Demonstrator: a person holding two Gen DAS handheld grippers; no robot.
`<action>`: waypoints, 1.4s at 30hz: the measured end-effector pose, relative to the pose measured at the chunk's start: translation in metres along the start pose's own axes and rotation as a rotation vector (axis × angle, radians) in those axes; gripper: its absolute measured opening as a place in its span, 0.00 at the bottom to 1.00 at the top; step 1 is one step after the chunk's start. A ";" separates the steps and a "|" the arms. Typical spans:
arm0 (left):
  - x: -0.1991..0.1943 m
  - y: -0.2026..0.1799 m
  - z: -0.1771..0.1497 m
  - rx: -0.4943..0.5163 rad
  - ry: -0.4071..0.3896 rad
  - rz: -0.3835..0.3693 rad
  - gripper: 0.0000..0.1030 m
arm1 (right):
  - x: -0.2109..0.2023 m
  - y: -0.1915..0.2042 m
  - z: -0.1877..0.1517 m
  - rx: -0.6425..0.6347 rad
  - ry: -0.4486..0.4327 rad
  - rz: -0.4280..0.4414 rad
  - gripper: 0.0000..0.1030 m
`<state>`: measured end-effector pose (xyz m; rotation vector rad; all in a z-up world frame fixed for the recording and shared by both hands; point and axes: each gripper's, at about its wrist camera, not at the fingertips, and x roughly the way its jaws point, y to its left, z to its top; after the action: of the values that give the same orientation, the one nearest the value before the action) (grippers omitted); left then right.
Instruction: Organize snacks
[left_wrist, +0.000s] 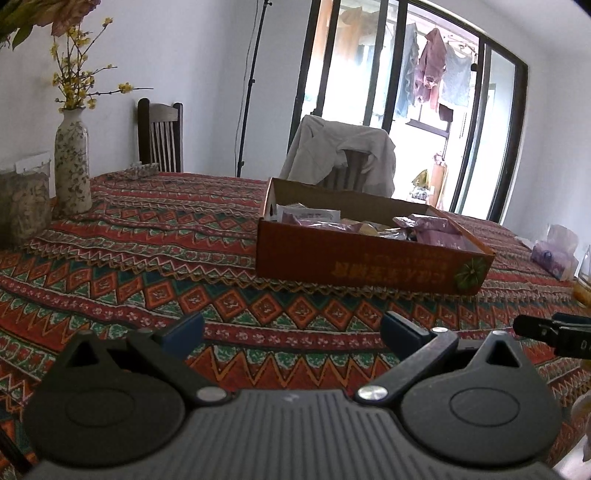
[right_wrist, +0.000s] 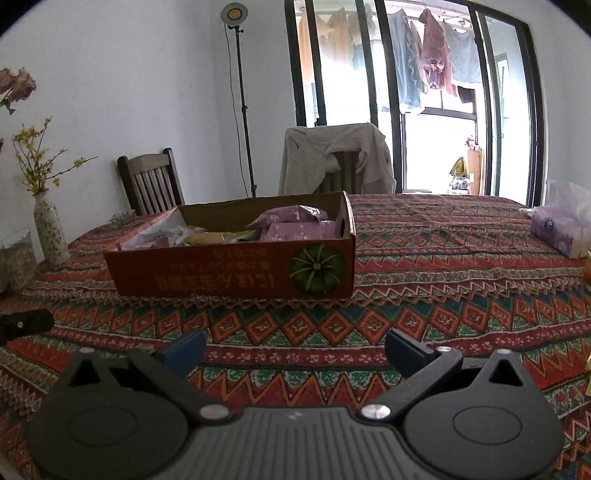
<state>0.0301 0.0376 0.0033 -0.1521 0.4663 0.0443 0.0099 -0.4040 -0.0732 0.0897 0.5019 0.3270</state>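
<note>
Snacks (right_wrist: 291, 218) already heaped in box (right_wrist: 236, 273); tablecloth (right_wrist: 443, 295) apparently bare of strays; left gripper (left_wrist: 291, 334), right gripper (right_wrist: 295, 349) both spread, grasping nothing; seemingly near done

The cardboard box (left_wrist: 354, 264) walls hide most snack packets (right_wrist: 291, 216); its print is unreadable.

Two low tabletop views, shared box (left_wrist: 369, 258)
</note>
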 end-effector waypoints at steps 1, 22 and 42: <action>0.000 -0.001 0.000 0.001 0.000 0.000 1.00 | 0.000 0.000 0.000 0.001 0.000 0.002 1.00; 0.002 -0.005 -0.005 0.013 0.004 -0.008 1.00 | -0.001 0.002 0.000 0.000 0.000 0.007 1.00; 0.000 -0.005 -0.005 0.016 -0.005 -0.022 1.00 | -0.001 0.002 -0.001 -0.002 -0.002 0.007 1.00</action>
<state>0.0283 0.0319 0.0001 -0.1410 0.4602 0.0194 0.0077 -0.4024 -0.0729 0.0900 0.4998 0.3339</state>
